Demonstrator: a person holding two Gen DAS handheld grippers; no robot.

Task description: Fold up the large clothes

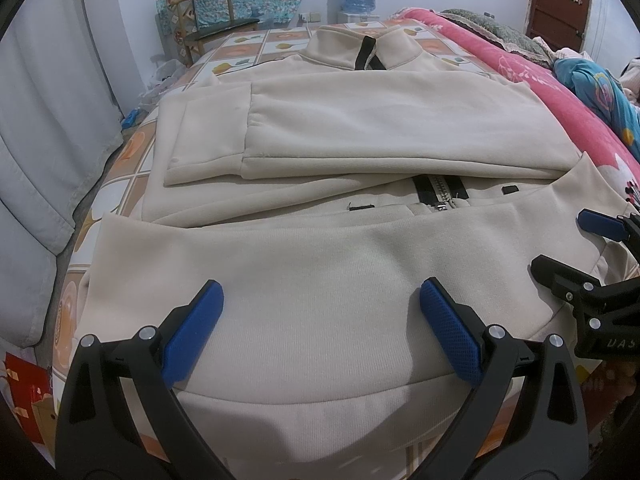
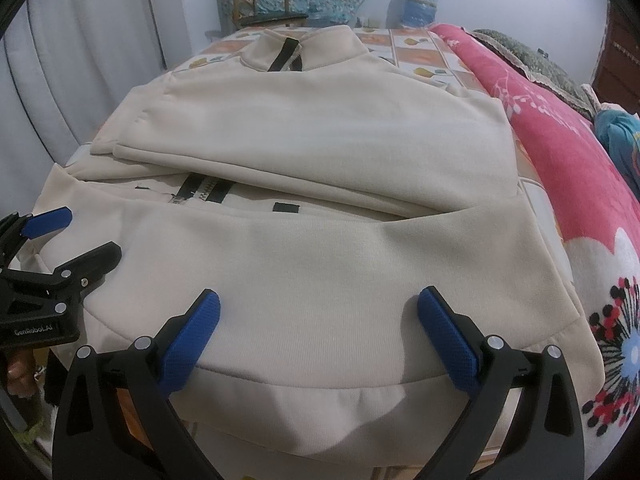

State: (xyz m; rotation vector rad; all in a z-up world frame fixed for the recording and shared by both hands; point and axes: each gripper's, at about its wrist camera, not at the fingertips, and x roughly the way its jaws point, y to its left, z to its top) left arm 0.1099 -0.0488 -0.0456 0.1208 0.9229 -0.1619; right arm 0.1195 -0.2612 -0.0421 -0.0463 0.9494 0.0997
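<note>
Two sleeves already folded across the cream jacket (image 1: 360, 132) on the bed (image 1: 132, 168) | hem at 6 o'clock, collar at 12 | my left gripper (image 1: 320, 332) and right gripper (image 2: 320, 336) both gape wide, empty, above the hem | bottom-up fold remains, I judge.

The folded sleeves (image 1: 360, 132) hide most of the jacket's zipper (image 1: 436, 196). The jacket (image 2: 320, 280) covers much of the bed (image 1: 248, 46). Beside the jacket, the right gripper (image 1: 568, 240) is cut off by the picture's edge. The blue toy on the floor (image 1: 130, 119) is too small to tell.
</note>
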